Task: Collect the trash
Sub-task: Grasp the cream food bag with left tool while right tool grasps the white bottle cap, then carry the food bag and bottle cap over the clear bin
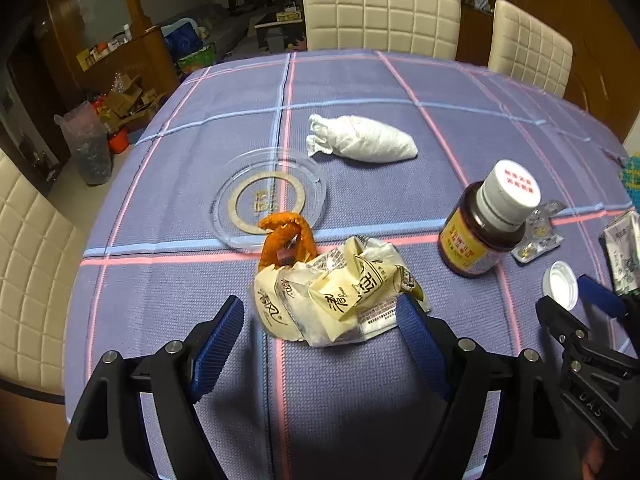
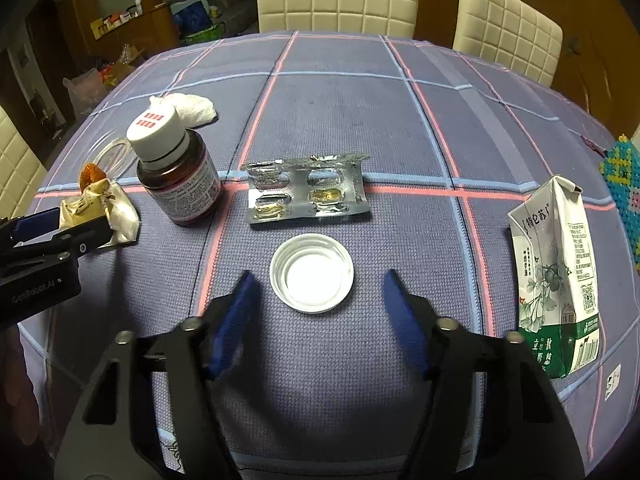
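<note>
My left gripper (image 1: 320, 312) is open, its jaws on either side of a crumpled cream wrapper (image 1: 332, 292) on the tablecloth. An orange peel (image 1: 285, 236) lies just beyond it, at the rim of a clear plastic lid (image 1: 224, 200). A wadded white tissue (image 1: 360, 138) lies farther back. My right gripper (image 2: 318, 292) is open, just short of a white bottle cap (image 2: 312, 276). Beyond the cap lie a used blister pack (image 2: 306, 190) and a brown medicine bottle (image 2: 180, 176). A flattened milk carton (image 2: 560, 272) lies at the right.
The round table (image 2: 400, 100) has a blue-purple checked cloth. Cream padded chairs (image 1: 380, 4) stand at the far side and at the left. A beaded mat (image 2: 624, 200) is at the right edge. Boxes and a bag clutter the floor (image 1: 100, 128) on the left.
</note>
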{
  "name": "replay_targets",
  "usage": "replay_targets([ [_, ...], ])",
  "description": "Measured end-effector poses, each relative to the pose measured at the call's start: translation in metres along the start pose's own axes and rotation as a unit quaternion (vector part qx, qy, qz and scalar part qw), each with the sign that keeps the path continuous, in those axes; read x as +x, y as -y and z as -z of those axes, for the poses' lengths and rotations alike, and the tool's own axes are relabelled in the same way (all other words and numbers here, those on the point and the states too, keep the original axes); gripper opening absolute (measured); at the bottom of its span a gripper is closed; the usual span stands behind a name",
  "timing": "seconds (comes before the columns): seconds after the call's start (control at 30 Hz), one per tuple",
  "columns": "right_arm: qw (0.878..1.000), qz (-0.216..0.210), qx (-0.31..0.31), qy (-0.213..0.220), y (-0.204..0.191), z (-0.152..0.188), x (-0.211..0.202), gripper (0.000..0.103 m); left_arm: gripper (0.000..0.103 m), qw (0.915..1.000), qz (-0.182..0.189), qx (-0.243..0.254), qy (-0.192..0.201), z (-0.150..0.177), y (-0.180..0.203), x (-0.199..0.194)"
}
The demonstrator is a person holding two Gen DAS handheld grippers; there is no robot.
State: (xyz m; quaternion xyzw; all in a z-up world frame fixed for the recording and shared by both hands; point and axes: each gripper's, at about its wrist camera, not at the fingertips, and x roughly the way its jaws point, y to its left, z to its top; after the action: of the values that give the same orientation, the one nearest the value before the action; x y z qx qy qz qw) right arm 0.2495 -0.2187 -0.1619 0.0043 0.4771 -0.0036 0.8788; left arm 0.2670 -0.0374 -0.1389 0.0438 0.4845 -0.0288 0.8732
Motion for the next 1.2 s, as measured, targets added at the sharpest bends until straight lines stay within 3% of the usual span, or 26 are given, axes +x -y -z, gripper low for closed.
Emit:
replay_targets([
  [0.07,1.0,-0.002,-0.004,0.003,-0.002,0.0,-0.001,0.041,0.071,1.0,0.008,0.003,0.003,0.001,0.001,-0.002],
  [0.1,1.0,-0.001,-0.006,0.005,-0.004,0.001,-0.002,0.041,0.049,0.9998,0.017,0.009,0.002,0.002,0.003,-0.004],
  [0.13,1.0,0.001,-0.007,0.006,-0.005,0.001,-0.003,0.041,0.037,0.9995,0.027,0.016,-0.004,0.002,0.004,-0.004],
  [0.17,1.0,0.002,-0.006,0.008,-0.005,0.002,-0.003,0.041,0.03,0.9991,0.037,0.019,-0.01,0.003,0.005,-0.004],
  [0.23,1.0,0.003,-0.008,0.009,-0.006,0.004,-0.004,0.041,0.026,0.9983,0.052,0.021,-0.012,0.006,0.005,-0.009],
  [0.57,1.0,-0.005,-0.017,0.003,-0.022,0.021,-0.018,0.041,0.025,0.9989,0.036,0.029,0.008,0.029,-0.005,-0.039],
  [1.2,0.996,-0.021,-0.078,0.026,-0.099,0.053,-0.076,0.041,0.025,0.9994,-0.008,-0.024,0.023,0.089,-0.077,-0.092],
])
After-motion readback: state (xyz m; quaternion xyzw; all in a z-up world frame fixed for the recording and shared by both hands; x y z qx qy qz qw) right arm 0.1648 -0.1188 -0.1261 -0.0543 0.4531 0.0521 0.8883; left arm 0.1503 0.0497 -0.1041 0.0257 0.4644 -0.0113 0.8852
